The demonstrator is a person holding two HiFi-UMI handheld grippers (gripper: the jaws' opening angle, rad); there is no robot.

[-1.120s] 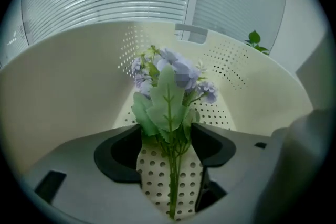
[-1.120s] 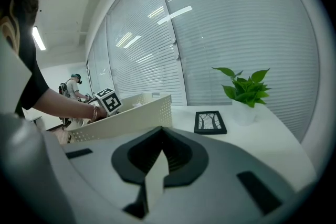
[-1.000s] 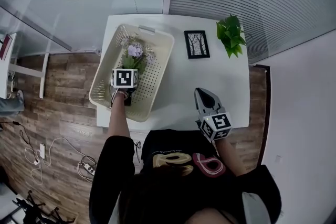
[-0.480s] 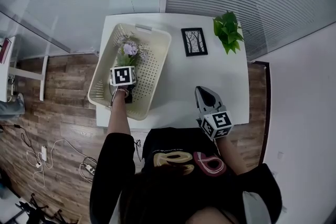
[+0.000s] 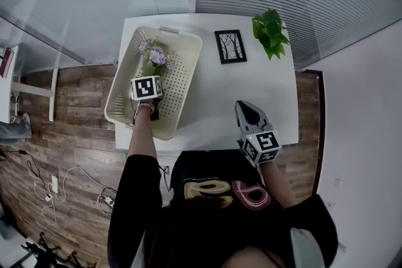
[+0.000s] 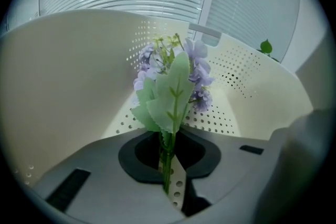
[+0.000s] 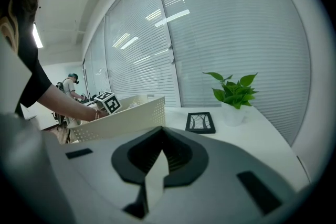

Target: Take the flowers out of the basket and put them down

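A small bunch of purple flowers (image 5: 154, 58) with green leaves lies in the cream perforated basket (image 5: 180, 81) at the table's left. My left gripper (image 5: 150, 75) reaches down into the basket. Its jaws have just been closing, and in the left gripper view they pinch the green stem of the flowers (image 6: 173, 86) at the left gripper (image 6: 168, 168). The basket wall (image 6: 79, 76) rises all round. My right gripper (image 5: 247, 108) rests above the table's front right, shut and with nothing in it; the right gripper (image 7: 156, 168) shows only a thin slit.
A black picture frame (image 5: 230, 46) lies flat right of the basket, and a potted green plant (image 5: 270, 33) stands at the back right corner. The white table (image 5: 213, 110) is small, with wooden floor and cables to its left. Window blinds lie behind.
The scene has slid slightly in the head view. Both grippers have kept their places, the left one still in the basket beside the flowers.
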